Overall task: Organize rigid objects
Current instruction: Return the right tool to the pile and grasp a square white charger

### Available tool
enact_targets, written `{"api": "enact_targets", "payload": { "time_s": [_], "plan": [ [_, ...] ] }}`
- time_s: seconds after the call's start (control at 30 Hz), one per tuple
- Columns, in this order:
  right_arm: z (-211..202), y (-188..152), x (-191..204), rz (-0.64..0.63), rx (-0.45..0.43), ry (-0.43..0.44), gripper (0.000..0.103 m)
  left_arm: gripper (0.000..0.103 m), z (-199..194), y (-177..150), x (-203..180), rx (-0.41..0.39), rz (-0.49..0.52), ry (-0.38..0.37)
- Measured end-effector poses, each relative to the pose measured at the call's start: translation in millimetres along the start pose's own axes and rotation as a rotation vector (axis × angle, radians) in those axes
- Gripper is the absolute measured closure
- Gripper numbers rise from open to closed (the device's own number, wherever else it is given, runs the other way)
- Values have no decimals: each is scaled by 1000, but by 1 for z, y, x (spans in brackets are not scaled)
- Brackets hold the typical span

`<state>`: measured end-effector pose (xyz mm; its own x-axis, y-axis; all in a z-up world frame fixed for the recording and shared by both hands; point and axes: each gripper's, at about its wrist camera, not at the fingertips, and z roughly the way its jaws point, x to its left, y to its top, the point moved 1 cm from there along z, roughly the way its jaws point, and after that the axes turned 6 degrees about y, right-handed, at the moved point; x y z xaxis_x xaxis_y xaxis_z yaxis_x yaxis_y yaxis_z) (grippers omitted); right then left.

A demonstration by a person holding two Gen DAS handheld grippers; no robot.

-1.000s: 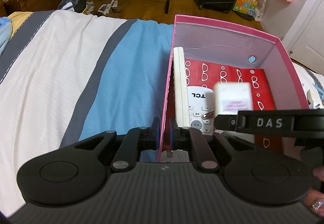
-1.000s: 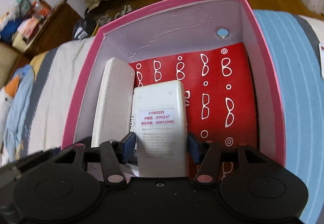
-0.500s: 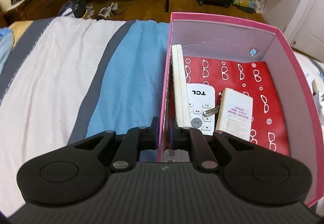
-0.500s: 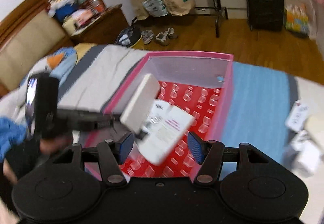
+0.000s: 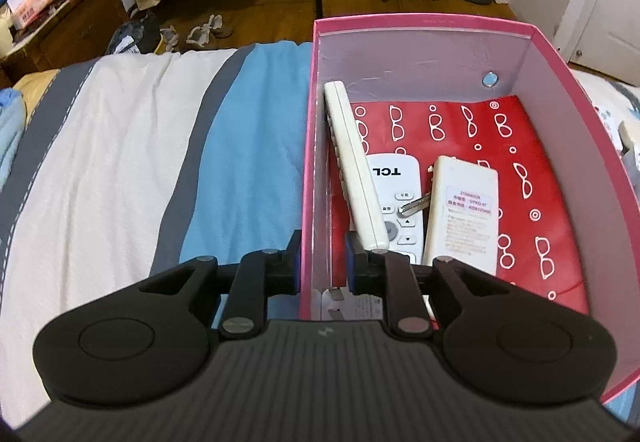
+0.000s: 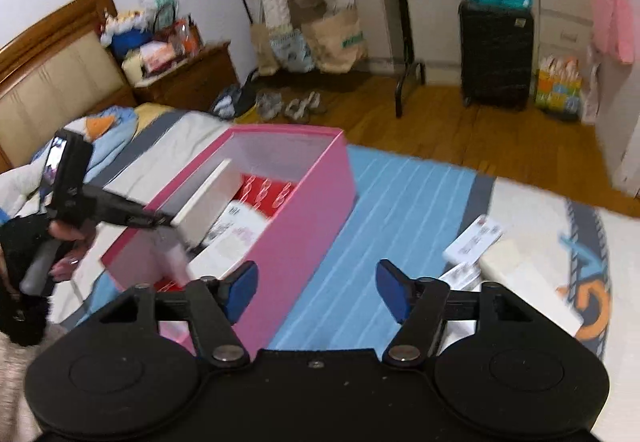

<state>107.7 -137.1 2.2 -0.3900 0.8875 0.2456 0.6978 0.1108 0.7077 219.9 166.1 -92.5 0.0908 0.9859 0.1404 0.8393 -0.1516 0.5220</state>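
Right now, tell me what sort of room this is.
Most likely a bedroom: a bed with a striped cover, a padded headboard beside a cluttered wooden nightstand, and a black suitcase by the wall.

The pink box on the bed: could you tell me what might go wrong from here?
1. The left gripper straddles the pink box wall, and its jaws have just been opening, with the wall still between them; on the soft bedspread the box may shift.
2. The long remote leans on edge against that wall and could topple onto the TCL remote and key.
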Motion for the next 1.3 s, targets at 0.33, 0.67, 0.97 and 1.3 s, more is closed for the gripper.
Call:
{"api": "enact_targets", "payload": {
  "time_s": [0.33, 0.67, 0.97, 1.3],
  "plan": [
    [27, -28, -83, 168, -5, -226, 19, 86, 2, 1, -2, 11, 6, 15],
    [86, -44, -128, 390, 117, -299, 22, 86, 7, 2, -3, 23, 3, 14],
    [91, -49, -114, 313, 172, -276, 32, 86, 9, 1, 3, 29, -29, -9],
    [90, -63, -80, 272, 312, -179, 30, 86, 8, 1, 2, 30, -27, -4]
  ]
}}
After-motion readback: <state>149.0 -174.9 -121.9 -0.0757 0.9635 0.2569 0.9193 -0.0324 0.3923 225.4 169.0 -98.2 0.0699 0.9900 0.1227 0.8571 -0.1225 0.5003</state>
